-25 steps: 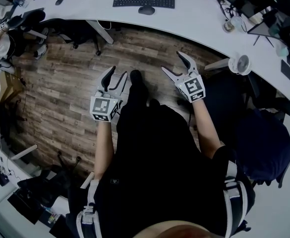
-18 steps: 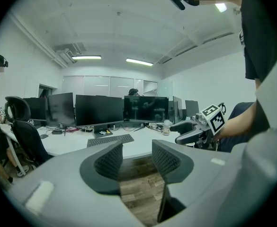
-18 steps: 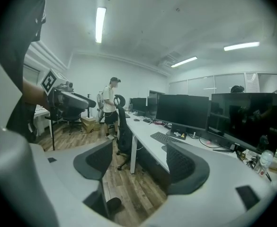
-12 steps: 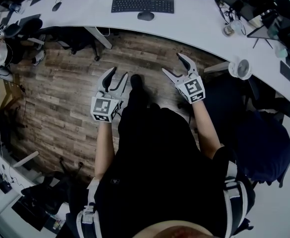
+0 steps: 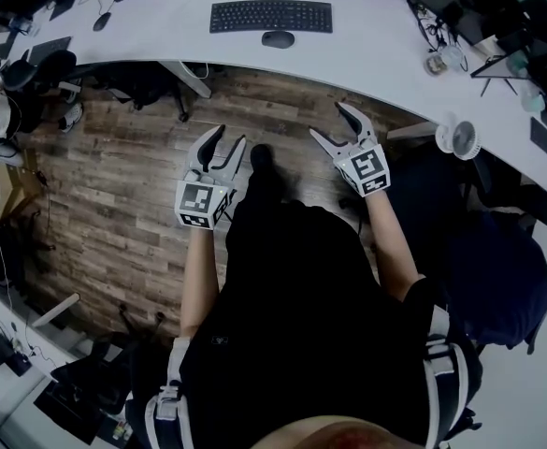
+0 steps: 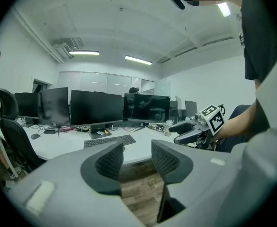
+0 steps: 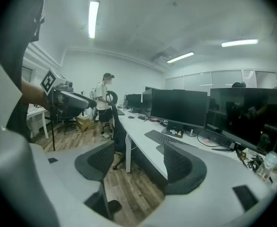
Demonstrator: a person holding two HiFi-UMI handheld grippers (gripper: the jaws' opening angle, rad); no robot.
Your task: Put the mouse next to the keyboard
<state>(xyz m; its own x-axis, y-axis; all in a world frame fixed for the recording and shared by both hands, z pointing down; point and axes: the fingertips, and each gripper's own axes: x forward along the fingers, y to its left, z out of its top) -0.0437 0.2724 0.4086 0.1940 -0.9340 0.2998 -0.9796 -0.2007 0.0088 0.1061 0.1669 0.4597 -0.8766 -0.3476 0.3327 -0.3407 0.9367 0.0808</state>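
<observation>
A black keyboard lies on the curved white desk at the top of the head view, and a dark mouse sits just in front of it. Both grippers hang over the wooden floor, well short of the desk. My left gripper is open with nothing in it. My right gripper stands wide and its jaws are closing, with nothing between them. In the left gripper view the keyboard shows beyond the jaws and the right gripper at right. In the right gripper view the keyboard lies ahead.
Monitors line the desk's far side. Office chairs stand under the desk at left, and a dark chair at right. A small white fan sits near the desk edge. A person stands far off.
The desk, keyboard and mouse have slid lower in the head view, so they are nearer. Both grippers stay raised in front of the body, about as before.
</observation>
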